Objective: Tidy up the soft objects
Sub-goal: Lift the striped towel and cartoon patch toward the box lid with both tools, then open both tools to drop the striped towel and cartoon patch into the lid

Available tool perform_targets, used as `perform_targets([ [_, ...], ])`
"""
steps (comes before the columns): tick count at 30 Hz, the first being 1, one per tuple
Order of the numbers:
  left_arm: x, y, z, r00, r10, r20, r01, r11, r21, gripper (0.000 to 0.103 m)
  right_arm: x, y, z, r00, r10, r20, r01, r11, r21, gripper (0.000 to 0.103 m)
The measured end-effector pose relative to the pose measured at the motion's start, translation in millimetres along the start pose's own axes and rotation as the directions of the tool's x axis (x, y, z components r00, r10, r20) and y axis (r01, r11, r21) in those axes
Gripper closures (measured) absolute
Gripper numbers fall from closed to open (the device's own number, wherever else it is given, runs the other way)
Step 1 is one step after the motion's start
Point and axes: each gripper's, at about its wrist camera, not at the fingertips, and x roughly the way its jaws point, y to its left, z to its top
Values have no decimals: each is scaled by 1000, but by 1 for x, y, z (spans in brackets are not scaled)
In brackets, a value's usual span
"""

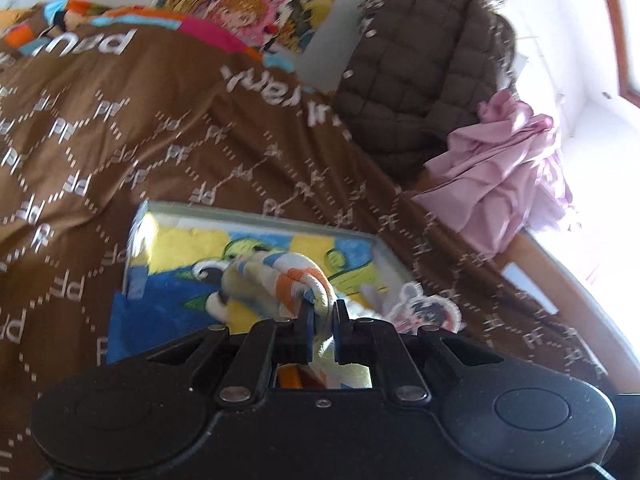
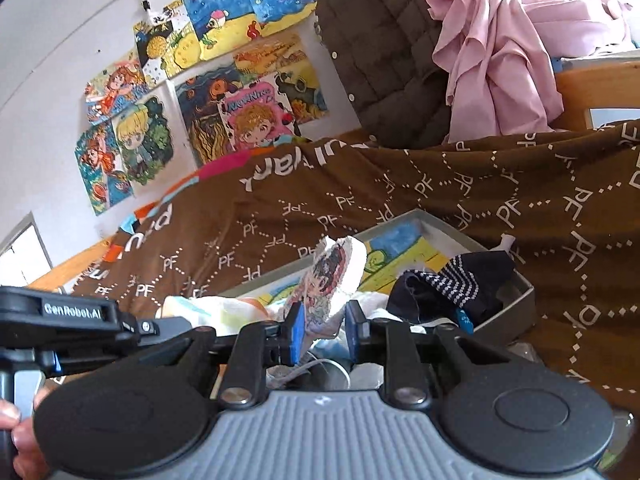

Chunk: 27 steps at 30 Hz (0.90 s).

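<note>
My left gripper [image 1: 323, 314] is shut on a rolled striped sock [image 1: 280, 276], white with orange and blue bands, held over a shallow grey box [image 1: 384, 248] with a colourful drawing on its bottom. My right gripper [image 2: 323, 330] is shut on a small flat plush with a cartoon face [image 2: 330, 280], held upright above the same box [image 2: 520, 300]. That plush also shows in the left wrist view [image 1: 424, 312]. A dark dotted sock [image 2: 452, 284] lies in the box. The left gripper's body [image 2: 72, 312] shows at the left of the right wrist view.
The box sits on a bed with a brown patterned blanket [image 1: 180, 140]. A brown quilted jacket [image 1: 420, 72] and a pink garment [image 1: 500, 168] are piled at the bed's far end. Drawings [image 2: 200, 100] cover the wall. The wooden bed edge [image 1: 560, 280] runs on the right.
</note>
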Motion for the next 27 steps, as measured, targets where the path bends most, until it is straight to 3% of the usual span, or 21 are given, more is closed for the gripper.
perform_targets([
  [7, 17, 17, -8, 993, 106, -52, -107, 994, -3, 94, 9, 7, -4, 999, -33, -27, 32, 999, -14, 78],
  [17, 40, 32, -18, 963, 214, -164, -215, 976, 13, 93, 17, 10, -5, 994, -91, -65, 91, 996, -8, 73],
  [21, 41, 36, -22, 962, 211, -175, -216, 976, -6, 92, 15, 12, -5, 993, -104, -59, 103, 994, -23, 70],
  [27, 33, 39, -23, 970, 190, -150, -198, 979, -43, 84, 13, 12, -6, 991, -118, -63, 116, 993, -34, 57],
])
